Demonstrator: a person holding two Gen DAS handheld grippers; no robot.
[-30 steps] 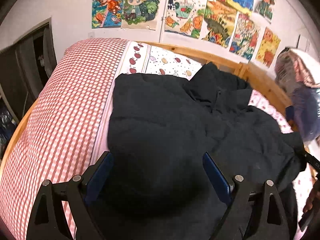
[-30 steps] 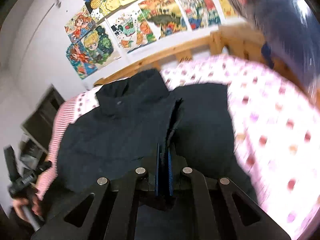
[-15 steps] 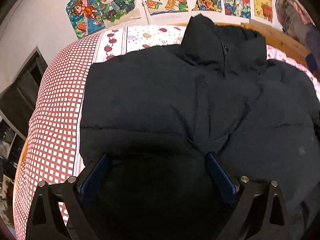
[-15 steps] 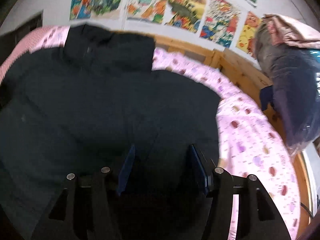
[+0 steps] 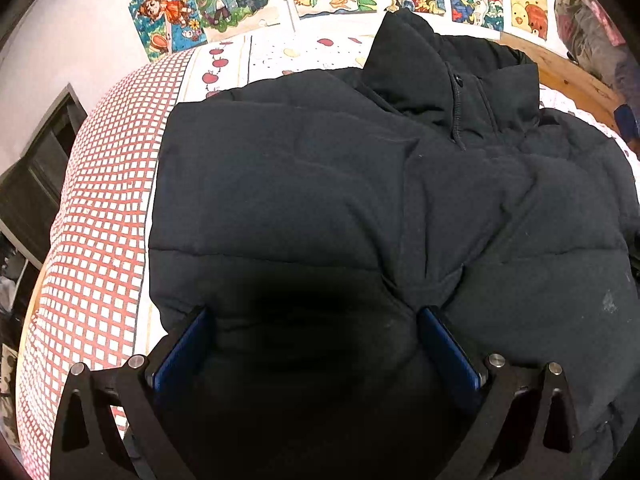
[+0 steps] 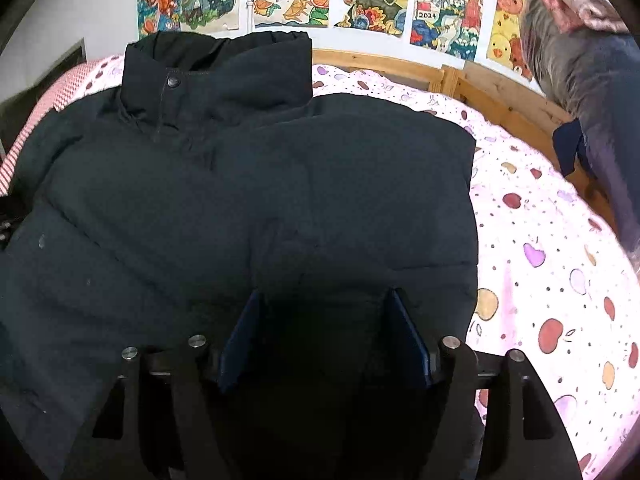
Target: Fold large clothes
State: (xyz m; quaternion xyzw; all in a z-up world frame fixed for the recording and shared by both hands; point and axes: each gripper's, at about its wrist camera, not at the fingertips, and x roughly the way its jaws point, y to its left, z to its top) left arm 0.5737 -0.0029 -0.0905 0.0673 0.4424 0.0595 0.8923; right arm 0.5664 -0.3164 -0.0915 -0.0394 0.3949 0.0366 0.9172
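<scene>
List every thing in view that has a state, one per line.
Jacket: spread flat on the bed, collar standing, front closed.
Collar snap: fastened.
Left gripper: jaws opening, over the hem, gripping nothing.
Right gripper: jaws opening, jacket fabric between them, not pinched.

Black puffer jacket (image 5: 320, 184) spread on checked bedding (image 5: 100, 216), left gripper (image 5: 316, 320) opening above its hem

Jacket (image 5: 304, 184) hem hidden under jaws; sleeves out of sight; bed (image 6: 560, 280) cropped at frame edges
</scene>
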